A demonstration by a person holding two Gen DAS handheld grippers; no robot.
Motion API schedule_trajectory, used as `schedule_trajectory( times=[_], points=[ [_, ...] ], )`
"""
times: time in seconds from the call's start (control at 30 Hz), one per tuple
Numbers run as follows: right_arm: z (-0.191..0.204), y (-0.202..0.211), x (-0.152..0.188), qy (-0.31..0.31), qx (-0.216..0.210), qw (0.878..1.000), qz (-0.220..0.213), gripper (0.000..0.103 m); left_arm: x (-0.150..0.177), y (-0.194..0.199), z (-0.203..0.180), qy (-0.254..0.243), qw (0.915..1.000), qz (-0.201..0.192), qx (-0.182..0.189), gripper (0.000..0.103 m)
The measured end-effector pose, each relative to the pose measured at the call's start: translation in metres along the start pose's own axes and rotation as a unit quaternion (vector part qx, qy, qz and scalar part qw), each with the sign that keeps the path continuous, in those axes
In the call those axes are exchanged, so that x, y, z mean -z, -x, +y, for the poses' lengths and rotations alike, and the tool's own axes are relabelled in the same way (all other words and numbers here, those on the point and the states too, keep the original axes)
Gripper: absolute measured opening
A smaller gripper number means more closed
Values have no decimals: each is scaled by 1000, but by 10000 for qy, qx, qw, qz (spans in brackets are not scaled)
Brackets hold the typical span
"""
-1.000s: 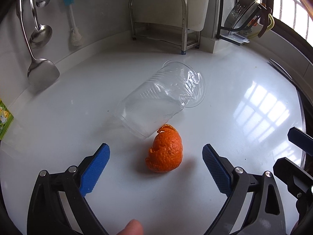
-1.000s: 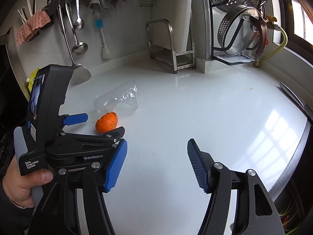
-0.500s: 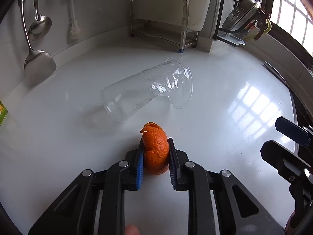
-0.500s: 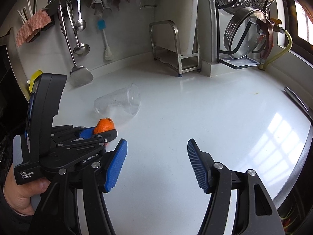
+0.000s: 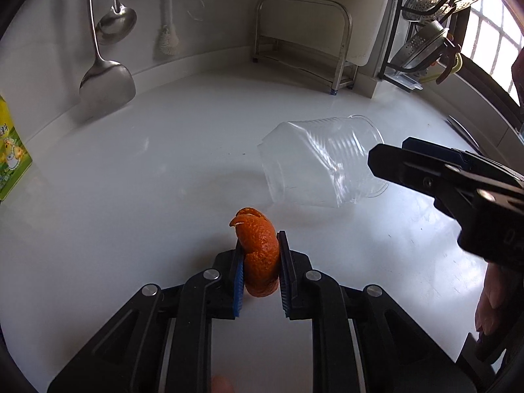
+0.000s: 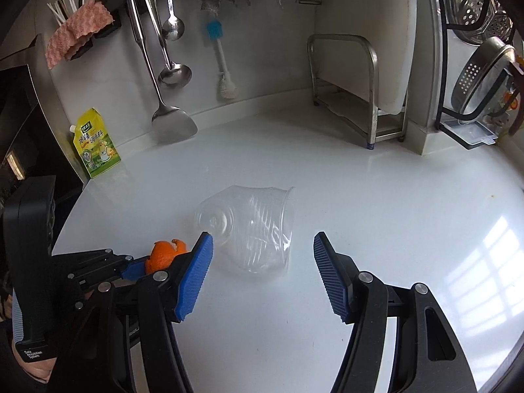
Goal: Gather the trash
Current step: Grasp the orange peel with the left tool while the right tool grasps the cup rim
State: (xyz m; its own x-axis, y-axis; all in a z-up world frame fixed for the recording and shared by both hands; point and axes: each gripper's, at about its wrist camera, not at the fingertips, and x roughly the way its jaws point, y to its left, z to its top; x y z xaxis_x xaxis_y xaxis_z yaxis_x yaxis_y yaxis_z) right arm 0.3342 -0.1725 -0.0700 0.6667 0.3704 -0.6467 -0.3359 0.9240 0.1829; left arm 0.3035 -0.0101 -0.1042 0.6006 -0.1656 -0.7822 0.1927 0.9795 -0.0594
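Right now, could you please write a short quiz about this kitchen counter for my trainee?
1. True or false: the left hand-held gripper is shut on the orange peel.
2. How does the clear plastic cup sit on the white counter?
A. upright
B. on its side
C. upside down
3. Fill in: the right hand-held gripper is ____, with nothing between its blue pads.

Key:
1. True; both pads press the peel.
2. B; its rim points sideways.
3. open; the cup lies beyond the fingertips, untouched.
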Motion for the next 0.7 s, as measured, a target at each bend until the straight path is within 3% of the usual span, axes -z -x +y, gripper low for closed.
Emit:
schedule_trajectory(
  times=[0.27,0.3,0.37,0.43,0.7],
  points=[
    [-11,-39,-12,-114,-464,9985,284,61,3,-4,8,58,10000,48,-26,17],
    [-12,-43,-12,-111,-448,9984,336,57,3,-4,8,52,10000,42,-26,17],
    [-12,-50,-9,-90,-518,9976,449,28,3,-4,6,27,10000,32,-43,17],
    [-9,-52,-5,-3,-494,9975,507,6,2,-4,6,23,10000,26,-41,17],
    [-1,-32,0,102,-622,9976,275,3,4,-1,4,33,10000,25,-22,18]
  ],
)
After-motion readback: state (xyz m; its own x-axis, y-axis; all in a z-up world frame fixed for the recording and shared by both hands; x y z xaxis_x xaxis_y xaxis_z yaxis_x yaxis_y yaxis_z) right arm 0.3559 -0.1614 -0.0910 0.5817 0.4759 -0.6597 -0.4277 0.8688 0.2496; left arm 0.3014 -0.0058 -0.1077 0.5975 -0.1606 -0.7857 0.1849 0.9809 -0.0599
